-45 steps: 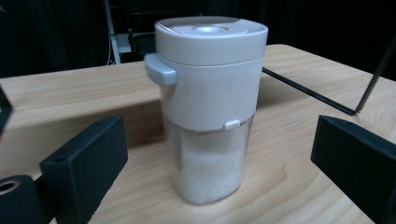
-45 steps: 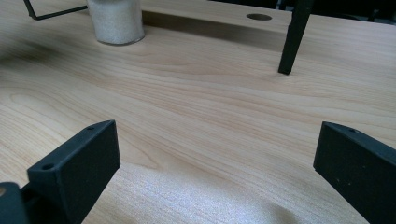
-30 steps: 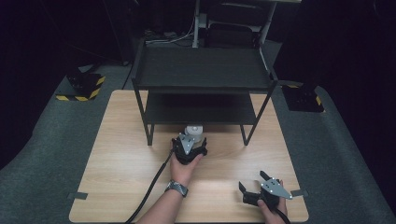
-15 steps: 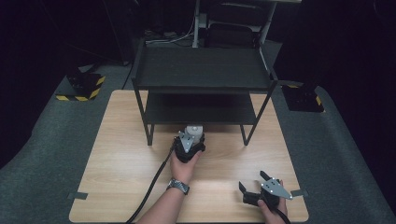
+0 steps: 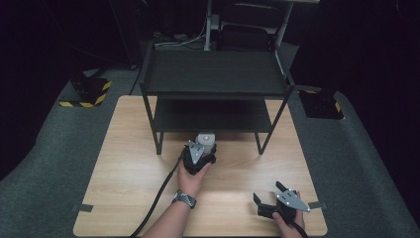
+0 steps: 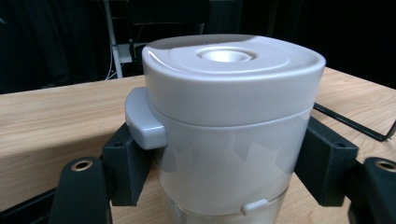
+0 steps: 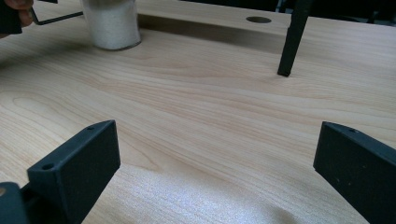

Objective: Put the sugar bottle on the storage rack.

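Two tongs: left point(image 5: 200, 148) clamps canister point(image 6: 229, 126); right point(image 5: 270, 196) spread near table point(image 5: 124, 168) edge.

— What have I got between my left gripper's point(image 5: 199, 154) jaws?

— A jar point(image 6: 229, 126), upright on the table. It has a pale grey lid point(image 6: 232, 77) with rounded corners, a round dimple in the middle of its top and a small tab sticking out on one side. Below the lid the body is clear, with something white inside. My two black jaws press its sides just under the lid.

— And from my other tool?

— From my right gripper point(image 5: 272, 198) the jar point(image 7: 111, 24) stands well ahead, up and to the left, its base flat on the wood. My right jaws are spread wide with only bare table between them.
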The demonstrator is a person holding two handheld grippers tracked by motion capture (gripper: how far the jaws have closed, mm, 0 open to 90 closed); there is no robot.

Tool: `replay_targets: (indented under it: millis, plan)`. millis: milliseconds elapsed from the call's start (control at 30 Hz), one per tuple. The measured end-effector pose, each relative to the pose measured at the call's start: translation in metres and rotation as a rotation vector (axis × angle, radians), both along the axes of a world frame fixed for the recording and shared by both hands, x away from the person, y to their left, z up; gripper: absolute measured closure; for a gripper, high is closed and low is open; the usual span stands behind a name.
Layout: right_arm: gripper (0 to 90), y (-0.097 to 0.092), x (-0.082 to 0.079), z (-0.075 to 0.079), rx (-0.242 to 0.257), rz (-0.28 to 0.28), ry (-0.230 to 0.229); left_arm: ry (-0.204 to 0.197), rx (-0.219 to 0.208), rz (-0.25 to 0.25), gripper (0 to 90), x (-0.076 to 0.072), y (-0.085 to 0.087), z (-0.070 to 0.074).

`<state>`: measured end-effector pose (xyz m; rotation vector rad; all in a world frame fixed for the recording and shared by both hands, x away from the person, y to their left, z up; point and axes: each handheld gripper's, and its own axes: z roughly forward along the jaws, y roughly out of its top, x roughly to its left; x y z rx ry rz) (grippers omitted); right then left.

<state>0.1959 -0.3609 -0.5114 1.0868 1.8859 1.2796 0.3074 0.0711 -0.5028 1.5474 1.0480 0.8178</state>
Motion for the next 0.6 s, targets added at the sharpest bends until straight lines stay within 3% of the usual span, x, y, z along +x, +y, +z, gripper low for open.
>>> replay_targets:
  millis: [100, 200, 600]
  plan:
    - [0.2, 0.0, 0.0, 0.0, 0.0, 0.0, 0.001, 0.005, -0.016, -0.021, 28.7, -0.001, 0.006, 0.001]
    - [0.2, 0.0, 0.0, 0.0, 0.0, -0.001, 0.0, -0.012, 0.008, -0.035, 28.7, -0.003, 0.008, 0.002]
    - [0.2, 0.0, 0.0, 0.0, 0.0, -0.003, 0.001, -0.062, -0.009, -0.09, 28.7, -0.018, 0.017, 0.011]
